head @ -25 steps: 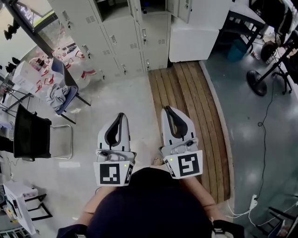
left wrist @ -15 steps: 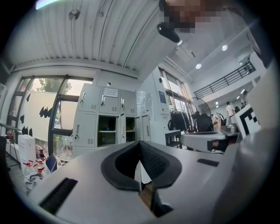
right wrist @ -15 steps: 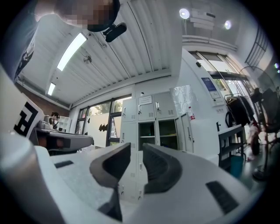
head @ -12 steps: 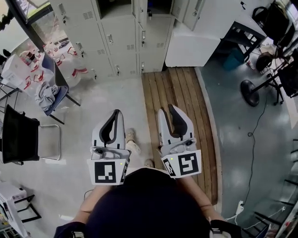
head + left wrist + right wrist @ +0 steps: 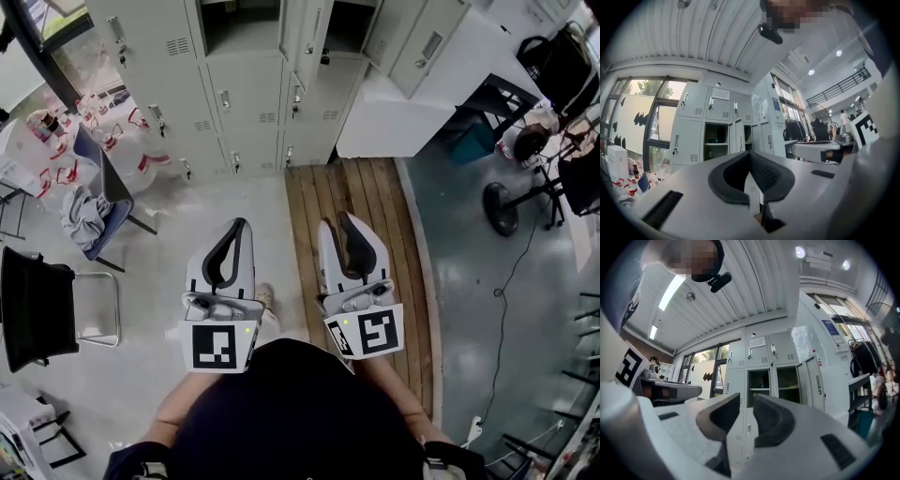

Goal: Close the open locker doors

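A wooden slat platform (image 5: 366, 211) lies on the grey floor (image 5: 216, 206) before the lockers (image 5: 253, 103).

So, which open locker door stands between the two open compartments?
The left door, jutting out between them; the other door swings out on the right.

Matt grey metal lockers (image 5: 246, 105), slatted wooden platform (image 5: 364, 202), smooth concrete floor (image 5: 192, 230)
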A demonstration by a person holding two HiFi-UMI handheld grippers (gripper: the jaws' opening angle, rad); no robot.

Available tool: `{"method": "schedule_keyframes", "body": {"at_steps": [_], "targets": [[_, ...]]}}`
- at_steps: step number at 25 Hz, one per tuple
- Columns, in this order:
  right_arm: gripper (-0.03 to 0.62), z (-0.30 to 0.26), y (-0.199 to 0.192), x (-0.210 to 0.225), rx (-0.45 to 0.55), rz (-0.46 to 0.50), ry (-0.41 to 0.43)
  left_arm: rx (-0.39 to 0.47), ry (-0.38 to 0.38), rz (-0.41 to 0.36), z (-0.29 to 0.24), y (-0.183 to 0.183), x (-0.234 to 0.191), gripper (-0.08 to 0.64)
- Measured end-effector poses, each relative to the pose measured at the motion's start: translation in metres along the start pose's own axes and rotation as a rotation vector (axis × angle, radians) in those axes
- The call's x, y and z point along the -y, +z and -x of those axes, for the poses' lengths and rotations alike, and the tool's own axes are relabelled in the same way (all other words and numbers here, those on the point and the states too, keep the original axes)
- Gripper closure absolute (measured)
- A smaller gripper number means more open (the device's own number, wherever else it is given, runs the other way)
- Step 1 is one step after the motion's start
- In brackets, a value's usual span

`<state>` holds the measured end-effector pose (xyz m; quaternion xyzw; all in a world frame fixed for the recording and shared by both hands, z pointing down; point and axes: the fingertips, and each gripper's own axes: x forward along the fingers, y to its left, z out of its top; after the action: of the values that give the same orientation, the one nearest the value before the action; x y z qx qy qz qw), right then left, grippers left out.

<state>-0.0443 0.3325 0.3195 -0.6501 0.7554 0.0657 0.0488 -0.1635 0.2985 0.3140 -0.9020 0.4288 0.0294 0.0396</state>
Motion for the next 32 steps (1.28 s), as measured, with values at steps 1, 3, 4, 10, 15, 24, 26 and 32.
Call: {"method": "schedule_keyframes", "body": {"at_steps": [1,3,4,10,15,24,26,32], "targets": [[0.519,-0.012,-0.001,0.001,-0.003,0.001,-0.005,0.001,-0.004,0.003,-0.009,0.0,-0.01,0.56],[0.52,-0.033,-0.005,0.001,-0.011,0.003,-0.015,0.003,-0.016,0.002,-0.026,-0.001,-0.027,0.56],[0.519,-0.042,-0.007,0.001,-0.016,0.003,-0.021,0.002,-0.024,0.001,-0.033,-0.002,-0.033,0.56],[0.519,-0.082,-0.021,-0.002,-0.038,0.012,-0.042,0.006,-0.053,0.02,-0.062,-0.014,-0.066,0.56],[0.519,-0.091,-0.029,0.004,-0.056,0.024,-0.063,-0.008,-0.058,0.045,-0.078,-0.025,-0.081,0.56],[0.52,-0.131,-0.031,0.023,-0.029,0.019,-0.067,0.013,-0.077,0.03,-0.117,-0.024,-0.094,0.56],[0.519,-0.145,-0.034,0.032,-0.023,0.01,-0.065,0.022,-0.077,0.023,-0.131,-0.024,-0.097,0.56],[0.519,-0.198,-0.041,0.062,-0.018,-0.004,-0.054,0.006,-0.076,0.024,-0.186,-0.026,-0.108,0.56]]}}
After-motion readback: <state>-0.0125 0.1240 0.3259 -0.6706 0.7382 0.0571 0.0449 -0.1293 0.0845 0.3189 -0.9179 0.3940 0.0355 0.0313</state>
